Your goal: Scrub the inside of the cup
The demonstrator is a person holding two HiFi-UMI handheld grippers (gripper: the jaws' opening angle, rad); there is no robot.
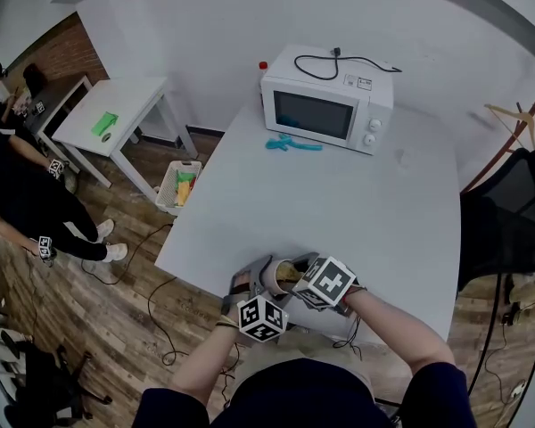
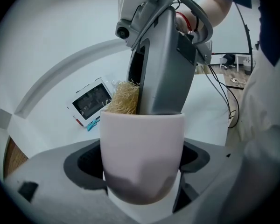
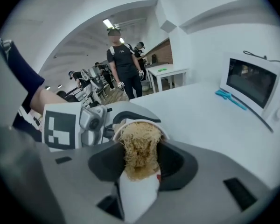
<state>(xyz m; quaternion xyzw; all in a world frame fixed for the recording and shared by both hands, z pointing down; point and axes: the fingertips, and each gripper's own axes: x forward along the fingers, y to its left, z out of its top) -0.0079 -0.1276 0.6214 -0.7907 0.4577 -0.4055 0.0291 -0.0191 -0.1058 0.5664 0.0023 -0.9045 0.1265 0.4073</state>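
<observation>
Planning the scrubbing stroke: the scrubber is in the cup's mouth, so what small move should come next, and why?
Probably push the right gripper a little deeper and twist it. Its straw-coloured scrubber sits only just past the rim of the cup, which the left gripper clamps firmly.

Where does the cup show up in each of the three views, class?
Head view: the cup is at bottom centre, between both marker cubes.
Left gripper view: dead centre, clamped by the left claw.
Right gripper view: only its rim, centre, behind the fibre scrubber.
Shared landmark: the microwave.
</observation>
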